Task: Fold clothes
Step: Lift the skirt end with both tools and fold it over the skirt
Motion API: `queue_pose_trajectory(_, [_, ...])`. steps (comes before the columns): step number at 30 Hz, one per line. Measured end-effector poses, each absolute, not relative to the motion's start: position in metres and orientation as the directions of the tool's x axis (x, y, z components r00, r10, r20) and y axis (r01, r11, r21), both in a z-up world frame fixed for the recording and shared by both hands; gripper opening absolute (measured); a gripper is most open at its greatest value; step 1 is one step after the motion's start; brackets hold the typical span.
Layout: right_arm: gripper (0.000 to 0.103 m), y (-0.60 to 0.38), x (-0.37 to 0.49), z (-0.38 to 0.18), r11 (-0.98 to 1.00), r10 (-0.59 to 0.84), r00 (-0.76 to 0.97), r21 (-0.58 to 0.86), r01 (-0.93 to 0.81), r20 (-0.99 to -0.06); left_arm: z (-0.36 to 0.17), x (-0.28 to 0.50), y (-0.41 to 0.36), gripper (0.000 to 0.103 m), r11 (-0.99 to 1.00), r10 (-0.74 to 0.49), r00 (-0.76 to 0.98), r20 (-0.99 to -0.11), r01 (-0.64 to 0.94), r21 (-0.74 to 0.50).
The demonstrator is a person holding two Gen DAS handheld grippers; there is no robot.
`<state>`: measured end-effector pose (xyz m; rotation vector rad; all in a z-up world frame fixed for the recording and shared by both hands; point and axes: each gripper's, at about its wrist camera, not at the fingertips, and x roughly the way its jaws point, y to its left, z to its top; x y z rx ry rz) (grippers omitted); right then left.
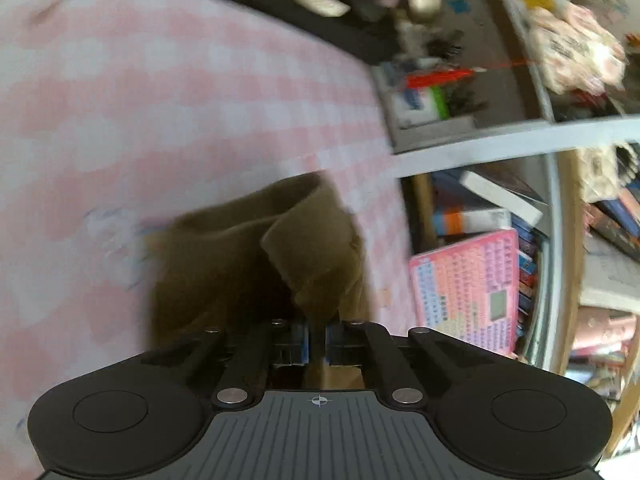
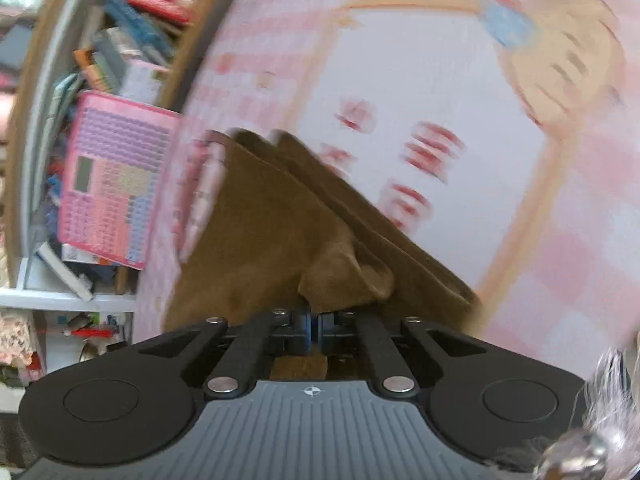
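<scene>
Your left hand-held gripper (image 1: 318,330) sits at the bottom centre of its view, its jaws drawn close together with a bunched fold of the brown garment (image 1: 256,256) pinched between the blue pads. From that pinch the cloth rises into the middle of the frame, creased and doubled over itself, and lies against the pink-and-white checked bed cover (image 1: 160,100) that fills the left and upper left. To the right of the garment, in the lower right, a pink toy keyboard (image 1: 468,292) leans against a bookshelf (image 1: 480,148) crowded with books — the shelf's white board crosses the right half of the frame.

Your right hand-held gripper (image 2: 314,322) is likewise at the bottom centre of its own view, jaws nearly together and clamped on a small lump of the same brown garment (image 2: 264,232). The cloth fans up and left from the pinch in several stacked layers, its far edge reaching the middle of the frame. Behind it the checked bed cover (image 2: 580,220) carries a large pale printed panel with red marks and a tan cartoon figure in the upper right, all motion-blurred. The pink toy keyboard (image 2: 116,180) stands at the left, with the bookshelf (image 2: 60,300) beyond it along the left edge — books above, small clutter below.
</scene>
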<state>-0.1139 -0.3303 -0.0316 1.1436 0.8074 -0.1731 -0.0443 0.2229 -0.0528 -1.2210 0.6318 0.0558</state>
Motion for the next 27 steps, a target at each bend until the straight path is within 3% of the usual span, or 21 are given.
queue_pose_trajectory(4, [0.003,-0.33,-0.12,0.044,0.563,0.233,0.875,0.793,0.234,-0.424,0.001,-0.044,0.217,0.005,0.486,-0.38,0.877,-0.295,-0.082,-0.87])
queue_pose_trajectory(5, [0.003,-0.333,-0.127,0.053,0.56,0.229,0.889,0.801,0.213,-0.396,0.0,-0.046,0.221,0.005,0.492,-0.382,0.872,-0.305,-0.088,-0.866])
queue_pose_trajectory(8, [0.003,-0.34,-0.151,0.034,0.503,0.233,0.855,0.81,0.303,-0.464,-0.028,-0.052,0.232,0.005,0.503,-0.381,0.821,-0.425,-0.202,-0.84])
queue_pose_trajectory(12, [0.003,-0.331,-0.165,-0.038,0.46,0.26,0.691,0.715,0.526,-0.675,-0.087,-0.064,0.237,0.005,0.504,-0.363,0.709,-0.604,-0.396,-0.768])
queue_pose_trajectory(14, [0.003,-0.328,-0.168,-0.062,0.446,0.256,0.643,0.678,0.584,-0.722,-0.076,-0.064,0.236,0.006,0.503,-0.373,0.734,-0.568,-0.355,-0.788])
queue_pose_trajectory(18, [0.003,-0.325,-0.15,-0.041,0.497,0.24,0.674,0.685,0.534,-0.699,-0.046,-0.061,0.233,0.005,0.499,-0.396,0.788,-0.471,-0.246,-0.831])
queue_pose_trajectory(20, [0.003,-0.325,-0.136,-0.011,0.544,0.225,0.73,0.705,0.455,-0.645,-0.031,-0.06,0.232,0.005,0.496,-0.407,0.811,-0.42,-0.19,-0.847])
queue_pose_trajectory(24, [0.003,-0.325,-0.139,0.048,0.573,0.204,0.868,0.774,0.269,-0.453,-0.001,-0.058,0.229,0.005,0.488,-0.43,0.846,-0.314,-0.075,-0.87])
queue_pose_trajectory(27, [0.003,-0.327,-0.155,0.031,0.548,0.191,0.845,0.768,0.33,-0.499,-0.019,-0.068,0.238,0.005,0.518,-0.413,0.825,-0.385,-0.135,-0.845])
